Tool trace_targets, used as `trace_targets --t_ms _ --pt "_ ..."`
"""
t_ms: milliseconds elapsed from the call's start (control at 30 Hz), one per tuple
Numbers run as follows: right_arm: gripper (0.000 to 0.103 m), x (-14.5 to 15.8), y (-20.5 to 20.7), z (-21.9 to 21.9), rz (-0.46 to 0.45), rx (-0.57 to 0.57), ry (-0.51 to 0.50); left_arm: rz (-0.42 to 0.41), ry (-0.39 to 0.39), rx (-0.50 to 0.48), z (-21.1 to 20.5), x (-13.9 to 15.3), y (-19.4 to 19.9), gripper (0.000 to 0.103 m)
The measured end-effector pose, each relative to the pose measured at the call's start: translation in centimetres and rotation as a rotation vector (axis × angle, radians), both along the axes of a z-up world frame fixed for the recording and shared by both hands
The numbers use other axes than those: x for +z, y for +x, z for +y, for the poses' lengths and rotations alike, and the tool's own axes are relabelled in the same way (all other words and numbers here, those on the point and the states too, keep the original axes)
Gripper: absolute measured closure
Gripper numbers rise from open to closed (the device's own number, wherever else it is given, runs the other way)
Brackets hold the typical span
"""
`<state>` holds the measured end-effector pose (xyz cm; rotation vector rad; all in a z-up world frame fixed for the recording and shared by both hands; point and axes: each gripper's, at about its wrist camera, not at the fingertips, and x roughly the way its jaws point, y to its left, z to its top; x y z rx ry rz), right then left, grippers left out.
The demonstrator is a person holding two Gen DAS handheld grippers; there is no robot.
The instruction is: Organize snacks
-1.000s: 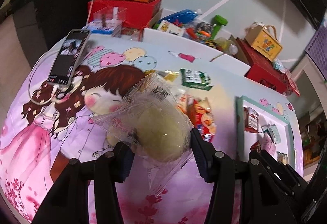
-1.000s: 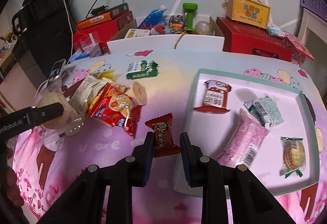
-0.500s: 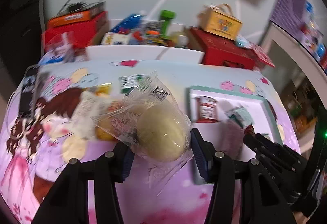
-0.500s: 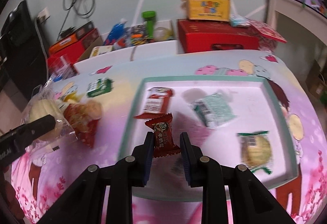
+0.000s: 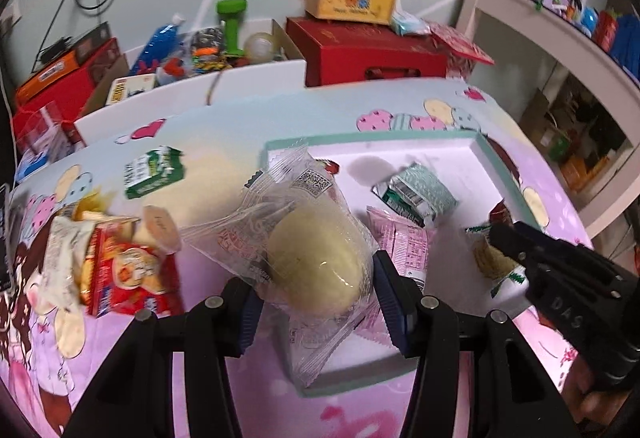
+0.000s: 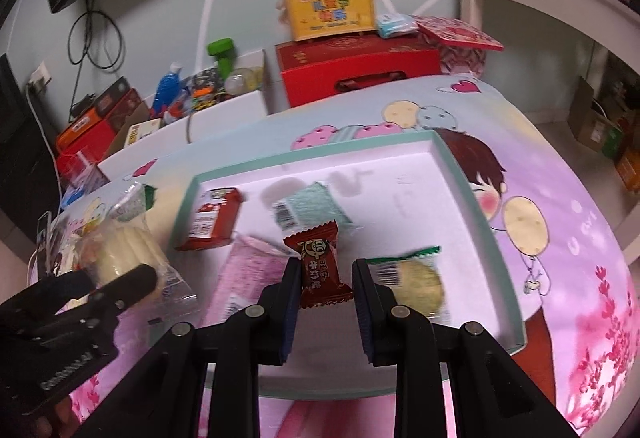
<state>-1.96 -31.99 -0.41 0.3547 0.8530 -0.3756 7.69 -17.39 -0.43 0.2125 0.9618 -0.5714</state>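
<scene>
My left hand-held gripper (image 5: pixel 316 302) is closed partway on a pale yellow bun in a clear wrapper (image 5: pixel 316 258); both blue pads press its sides, and the crinkled wrapper sticks out ahead of and below the fingers. My right hand-held gripper (image 6: pixel 325 292) is almost fully shut, pinching a small dark red candy (image 6: pixel 320 266) upright between its pads.

Both loads hang above the white tray with a teal rim (image 6: pixel 460 174), which lies on the desk's cartoon-print cloth (image 6: pixel 560 222). Inside the tray, ahead of my right gripper, lie a red packet (image 6: pixel 212 220) to the left, a mint-green packet (image 6: pixel 308 206) straight ahead, a pink packet (image 6: pixel 248 278) just under the left finger, and a round biscuit in a green-edged wrapper (image 6: pixel 416 278) just beyond the right finger.

From my left gripper, the tray's near corner sits under the bun, and the other gripper (image 5: pixel 560 278) appears to its right. To its left, outside the tray on the cloth, lies a heap of snacks: a red bag (image 5: pixel 124 274), a white wrapper (image 5: pixel 60 262) and round crackers (image 5: pixel 160 230). Farther ahead on that side lies a green-and-white carton (image 5: pixel 154 176).
</scene>
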Motion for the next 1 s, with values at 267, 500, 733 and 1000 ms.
trace_targets --t_ms 267,500,733,1000 --pt "0.075 -1.5 0.3 -0.8 0.037 -0.002 0.023 0.006 0.01 -0.02 -1.3 -1.5 0.7 0.049" --pt "0.075 -2.2 0.7 -0.6 0.054 0.009 0.023 0.027 -0.021 -0.017 -1.2 -1.6 0.8 0.049" --pt "0.075 -2.1 0.7 -0.6 0.053 0.009 0.025 -0.014 0.027 0.005 -1.2 -1.5 1.0 0.049" --pt "0.075 -2.3 0.7 -0.7 0.06 0.007 0.029 -0.01 0.041 0.03 -0.8 -1.9 1.5 0.049"
